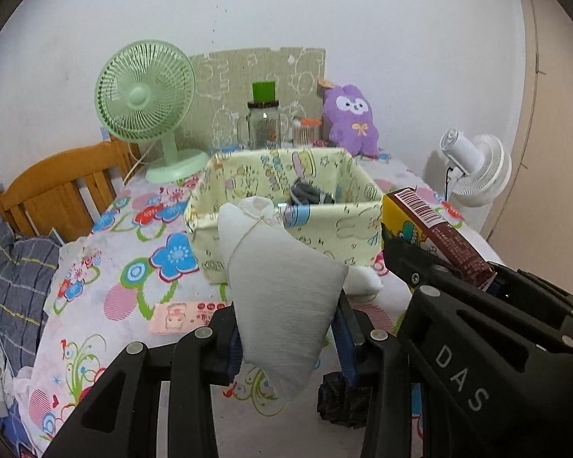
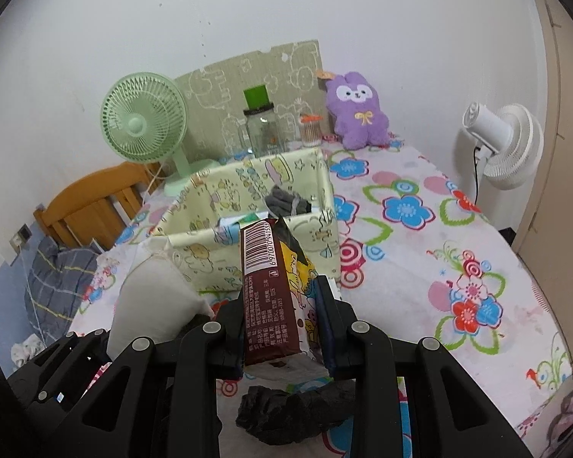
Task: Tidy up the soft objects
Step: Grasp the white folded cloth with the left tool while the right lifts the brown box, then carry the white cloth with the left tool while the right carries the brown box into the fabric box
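Left wrist view shows the left gripper (image 1: 288, 337) with its jaws closed on a white cloth pouch (image 1: 282, 286), held in the air just short of the fabric basket (image 1: 347, 229); the right gripper (image 2: 282, 328) has its jaws clamped narrow on a brown and yellow packet (image 2: 273, 286), also short of the basket's near wall. The pouch is limp and hangs below the jaws, so I judge its loose lower corner could drag on the basket's rim and tip the soft wall inward; the packet is slick and gripped near one end, so it may pivot or slip. Both grippers sit close side by side, so they could knock together over the basket's opening. Inside the basket lies a grey cloth (image 2: 286, 200); behind the basket stand a glass jar (image 1: 263, 124), a green fan (image 1: 145, 91) and a purple plush (image 1: 351, 118); a black crumpled lump (image 2: 290, 412) lies on the flowered tabletop (image 2: 420, 267) in front of the basket.
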### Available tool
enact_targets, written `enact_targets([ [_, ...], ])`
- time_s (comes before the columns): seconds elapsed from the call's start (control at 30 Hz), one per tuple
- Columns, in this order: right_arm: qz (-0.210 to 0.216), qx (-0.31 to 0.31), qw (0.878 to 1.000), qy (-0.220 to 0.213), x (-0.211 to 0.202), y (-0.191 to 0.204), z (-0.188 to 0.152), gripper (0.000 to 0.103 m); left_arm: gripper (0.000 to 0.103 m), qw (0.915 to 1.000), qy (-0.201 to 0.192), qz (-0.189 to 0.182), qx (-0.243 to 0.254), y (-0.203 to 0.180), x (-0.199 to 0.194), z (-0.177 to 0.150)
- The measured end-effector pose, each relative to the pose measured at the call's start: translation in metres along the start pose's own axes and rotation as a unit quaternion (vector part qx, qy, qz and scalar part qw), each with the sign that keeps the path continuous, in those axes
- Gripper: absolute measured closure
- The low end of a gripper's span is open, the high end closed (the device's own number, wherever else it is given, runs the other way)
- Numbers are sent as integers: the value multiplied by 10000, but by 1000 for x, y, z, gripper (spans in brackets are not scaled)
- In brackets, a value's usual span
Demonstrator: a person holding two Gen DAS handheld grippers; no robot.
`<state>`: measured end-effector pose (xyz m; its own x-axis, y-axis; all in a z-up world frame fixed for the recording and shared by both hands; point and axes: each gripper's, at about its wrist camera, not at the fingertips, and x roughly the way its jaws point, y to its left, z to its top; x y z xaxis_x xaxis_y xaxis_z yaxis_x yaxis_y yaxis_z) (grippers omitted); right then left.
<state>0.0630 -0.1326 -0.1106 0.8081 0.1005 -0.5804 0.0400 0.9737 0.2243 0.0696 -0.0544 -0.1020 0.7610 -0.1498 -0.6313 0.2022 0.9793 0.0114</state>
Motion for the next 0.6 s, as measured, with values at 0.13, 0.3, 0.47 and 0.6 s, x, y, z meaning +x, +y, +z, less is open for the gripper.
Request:
enact_targets([
  [0.13,19,-38,9999,-118,-11,3,7,71,63,9999,-127,-21,10,-1,-10,7],
  [0.3,46,-41,9998,-202,-22,4,14,71,63,9995,-318,-77,54,-3,-24,16],
  [0.47,25,-112,9993,-353,-35,8,22,71,63,9988,-472,-97,53,-5,-36,22],
  [0.6,0,-179,9988,-465,-44,11,27,71,63,9984,-545,-111,1,-4,-42,26],
])
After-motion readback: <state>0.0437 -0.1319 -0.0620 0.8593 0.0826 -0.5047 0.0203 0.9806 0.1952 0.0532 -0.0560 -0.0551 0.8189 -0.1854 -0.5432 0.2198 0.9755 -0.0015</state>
